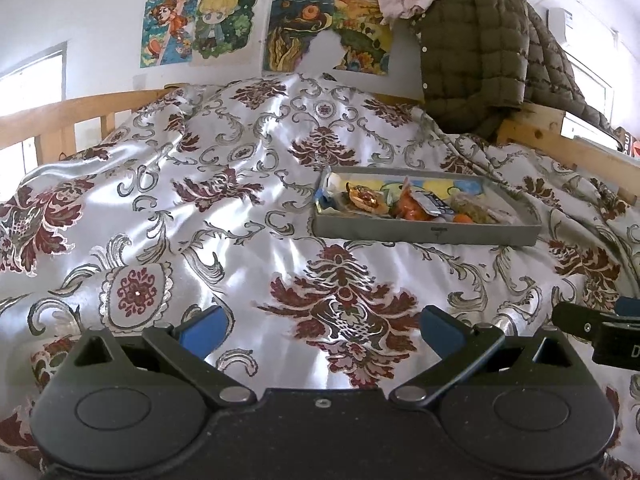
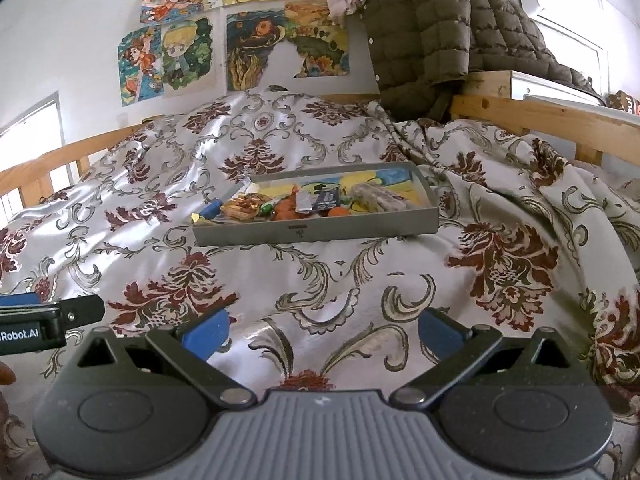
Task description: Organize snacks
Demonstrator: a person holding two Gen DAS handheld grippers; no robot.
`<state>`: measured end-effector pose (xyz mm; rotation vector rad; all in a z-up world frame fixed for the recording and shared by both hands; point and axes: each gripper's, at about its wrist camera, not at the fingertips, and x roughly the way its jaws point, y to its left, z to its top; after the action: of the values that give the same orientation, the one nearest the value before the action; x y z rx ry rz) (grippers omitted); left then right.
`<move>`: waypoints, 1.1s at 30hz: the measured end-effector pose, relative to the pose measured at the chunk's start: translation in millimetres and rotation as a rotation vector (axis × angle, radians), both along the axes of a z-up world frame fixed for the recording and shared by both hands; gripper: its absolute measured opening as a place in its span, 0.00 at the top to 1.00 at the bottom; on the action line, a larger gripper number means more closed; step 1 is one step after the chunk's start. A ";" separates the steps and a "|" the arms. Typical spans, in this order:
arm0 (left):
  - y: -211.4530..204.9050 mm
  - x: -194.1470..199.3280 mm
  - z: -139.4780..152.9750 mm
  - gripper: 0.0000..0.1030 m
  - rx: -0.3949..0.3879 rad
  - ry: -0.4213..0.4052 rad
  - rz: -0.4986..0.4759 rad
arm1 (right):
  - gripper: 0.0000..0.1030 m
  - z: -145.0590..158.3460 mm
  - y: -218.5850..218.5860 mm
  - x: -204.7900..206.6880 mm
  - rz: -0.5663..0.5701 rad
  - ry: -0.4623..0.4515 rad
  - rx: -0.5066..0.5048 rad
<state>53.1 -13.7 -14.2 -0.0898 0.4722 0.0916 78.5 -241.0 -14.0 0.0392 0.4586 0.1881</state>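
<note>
Snacks (image 2: pixel 304 204) gathered in a shallow grey tray (image 2: pixel 316 234) on a patterned bedspread (image 1: pixel 192 208); none visible loose on the cloth around the tray. Inside the tray: orange packets, a gold-wrapped piece toward its left end, a clear bag of something pale toward its right end, all heaped along the near wall, far half mostly bare. Looks late in the task, judged by that: collecting seems done, at most some tidying within the tray left. Hard to say whether more snacks lie out of view.

Left gripper (image 1: pixel 320 328) well short of the tray, fingers wide apart, nothing between them. Right gripper (image 2: pixel 320 330) likewise short of the tray, fingers spread, empty. Beyond the tray, a quilted green jacket (image 1: pixel 476 56) draped over the wooden bed rail.
</note>
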 end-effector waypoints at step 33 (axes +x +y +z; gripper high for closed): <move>0.2 0.4 0.9 0.01 -0.005 0.011 0.004 | 0.00 -0.1 1.0 -0.8 0.001 0.001 -0.003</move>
<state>53.5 -13.5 -13.3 -0.0949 0.4829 0.0946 77.7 -239.9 -14.1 0.0364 0.4596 0.1890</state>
